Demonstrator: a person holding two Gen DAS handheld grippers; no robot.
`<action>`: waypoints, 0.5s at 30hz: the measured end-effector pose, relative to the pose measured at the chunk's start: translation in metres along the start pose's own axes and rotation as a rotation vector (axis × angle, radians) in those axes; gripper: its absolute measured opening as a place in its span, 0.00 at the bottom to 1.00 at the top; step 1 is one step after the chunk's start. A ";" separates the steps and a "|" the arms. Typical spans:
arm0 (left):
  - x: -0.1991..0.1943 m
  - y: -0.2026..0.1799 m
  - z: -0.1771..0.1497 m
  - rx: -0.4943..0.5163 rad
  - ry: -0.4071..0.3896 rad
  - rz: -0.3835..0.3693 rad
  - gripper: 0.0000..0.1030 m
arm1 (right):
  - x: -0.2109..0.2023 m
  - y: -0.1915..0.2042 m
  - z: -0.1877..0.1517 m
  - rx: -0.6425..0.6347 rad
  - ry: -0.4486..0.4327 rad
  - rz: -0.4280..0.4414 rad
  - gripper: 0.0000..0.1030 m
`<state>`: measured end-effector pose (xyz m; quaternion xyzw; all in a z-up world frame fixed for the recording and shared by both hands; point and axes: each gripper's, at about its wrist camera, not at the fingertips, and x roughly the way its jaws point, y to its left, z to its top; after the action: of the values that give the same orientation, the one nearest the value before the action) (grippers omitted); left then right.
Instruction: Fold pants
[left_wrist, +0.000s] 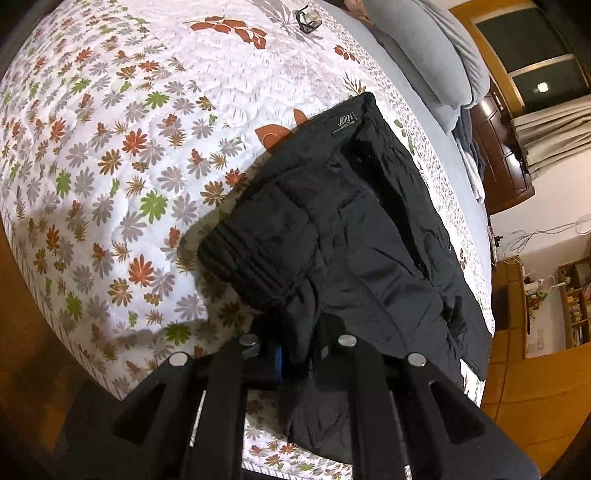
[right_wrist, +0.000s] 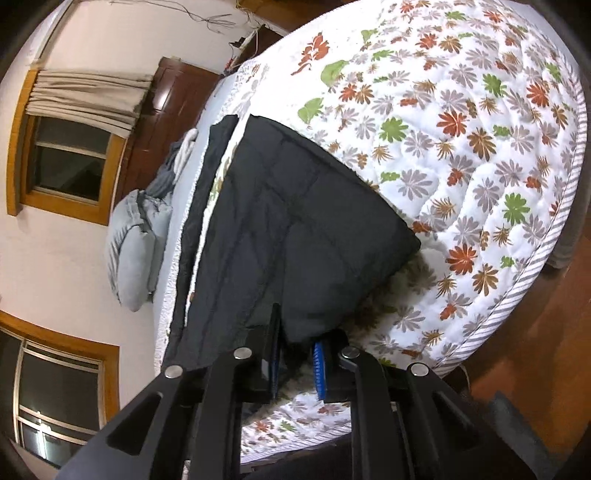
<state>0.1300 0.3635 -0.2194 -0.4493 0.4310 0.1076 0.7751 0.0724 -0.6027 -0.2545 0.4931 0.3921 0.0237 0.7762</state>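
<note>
A mattress (left_wrist: 110, 147) with a white quilted cover printed with red, green and grey flowers is seen in both wrist views. In the left wrist view, black pants (left_wrist: 351, 206) are laid on its right part, near the right edge, with the waistband and a small label at the far end. The nearer portion is bunched and lifted toward the left tool (left_wrist: 295, 360), whose 2 fingers are clenched on a fold of the black fabric; a blue pad (left_wrist: 279, 362) is glimpsed beside the cloth. A small dark object (left_wrist: 308, 18) lies at the far end of the mattress, and grey bedding (left_wrist: 436, 55) is piled at the far right.

In the right wrist view, the pants (right_wrist: 288, 221) are seen lying along the left side of the mattress (right_wrist: 480, 147), with 1 corner raised. That corner is grasped by the right tool (right_wrist: 297, 363), the fabric being pinched between its blue pads (right_wrist: 319, 373). A grey pillow (right_wrist: 133, 251), a curtained window (right_wrist: 70, 162) and a dark wooden cabinet (right_wrist: 170, 107) are visible at the left.
</note>
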 end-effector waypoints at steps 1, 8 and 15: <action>-0.001 0.001 0.001 0.002 0.004 -0.005 0.16 | -0.001 0.000 0.000 -0.004 0.007 -0.006 0.19; -0.044 0.000 0.014 0.123 -0.087 0.064 0.78 | -0.046 0.005 0.019 -0.049 -0.045 -0.121 0.67; -0.068 -0.046 0.079 0.272 -0.140 0.022 0.88 | -0.091 0.033 0.048 -0.140 -0.184 -0.253 0.67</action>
<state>0.1599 0.4141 -0.1218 -0.3267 0.3915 0.0875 0.8558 0.0511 -0.6605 -0.1657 0.3847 0.3755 -0.0920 0.8382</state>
